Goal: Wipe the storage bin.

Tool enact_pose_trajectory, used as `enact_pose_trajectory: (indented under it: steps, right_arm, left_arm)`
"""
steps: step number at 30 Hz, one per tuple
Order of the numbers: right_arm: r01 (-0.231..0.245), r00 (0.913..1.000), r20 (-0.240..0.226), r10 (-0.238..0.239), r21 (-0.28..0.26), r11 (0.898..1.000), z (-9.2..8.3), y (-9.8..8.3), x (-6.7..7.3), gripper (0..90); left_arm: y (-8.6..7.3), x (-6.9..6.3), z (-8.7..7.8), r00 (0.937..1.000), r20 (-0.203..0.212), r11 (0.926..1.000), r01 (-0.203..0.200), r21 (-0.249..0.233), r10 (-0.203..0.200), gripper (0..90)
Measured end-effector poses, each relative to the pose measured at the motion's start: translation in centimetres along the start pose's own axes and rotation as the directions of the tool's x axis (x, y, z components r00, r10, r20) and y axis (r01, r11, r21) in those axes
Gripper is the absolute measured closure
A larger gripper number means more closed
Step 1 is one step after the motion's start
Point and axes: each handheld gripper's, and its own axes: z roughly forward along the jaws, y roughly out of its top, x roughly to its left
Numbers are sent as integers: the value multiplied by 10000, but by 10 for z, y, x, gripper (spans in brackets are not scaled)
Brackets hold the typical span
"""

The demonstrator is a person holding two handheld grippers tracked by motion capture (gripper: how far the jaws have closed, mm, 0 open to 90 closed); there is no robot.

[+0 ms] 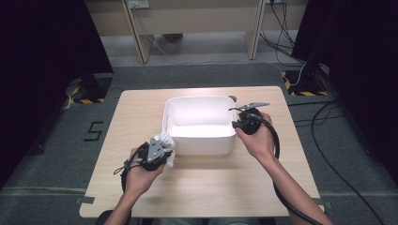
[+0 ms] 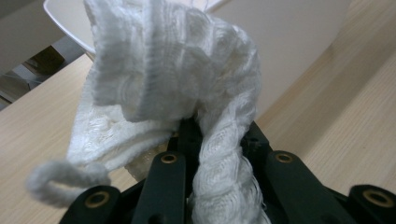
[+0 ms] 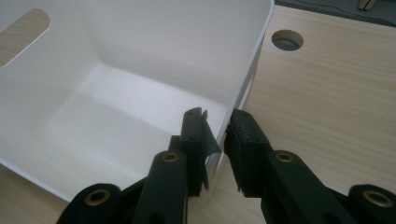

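Clamped in the left tool [image 1: 162, 152] just beside the white bin [image 1: 199, 140]: a soft, light knitted cloth [image 2: 173, 79] (best pinched at a bunched fold), right tool [image 3: 217, 133] gripping the bin's wall.

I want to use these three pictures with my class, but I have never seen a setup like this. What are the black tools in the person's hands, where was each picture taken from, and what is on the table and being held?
A person sits at a wooden table and holds a hand-operated gripper in each hand: a black tool with two jaws that pinch, much like tongs.

The high view looks down from above the person, whose forearms come in from the bottom. The other two pictures come from small cameras riding on the grippers, looking along their black jaws.

On the table stands an empty white plastic bin.

The left gripper is shut on a bunched white knitted cloth, held just in front of the bin's near left corner.

The right gripper has one jaw inside and one outside the bin's right wall, clamping its rim, probably to steady it.
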Motion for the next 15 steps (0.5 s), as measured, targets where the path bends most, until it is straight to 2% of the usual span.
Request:
enact_pose_trajectory:
  steps: [3,15]
  right_arm:
    - [14,10000,-19,-14,3,10000,0,0,0,767]
    - [110,9999,-47,-111,-41,9999,1,0,2,764]
  left_arm:
    - [-2,0,2,9999,-66,9997,-137,200,138,754]
    - [-6,-2,8,9992,-313,9993,-243,280,252,754]
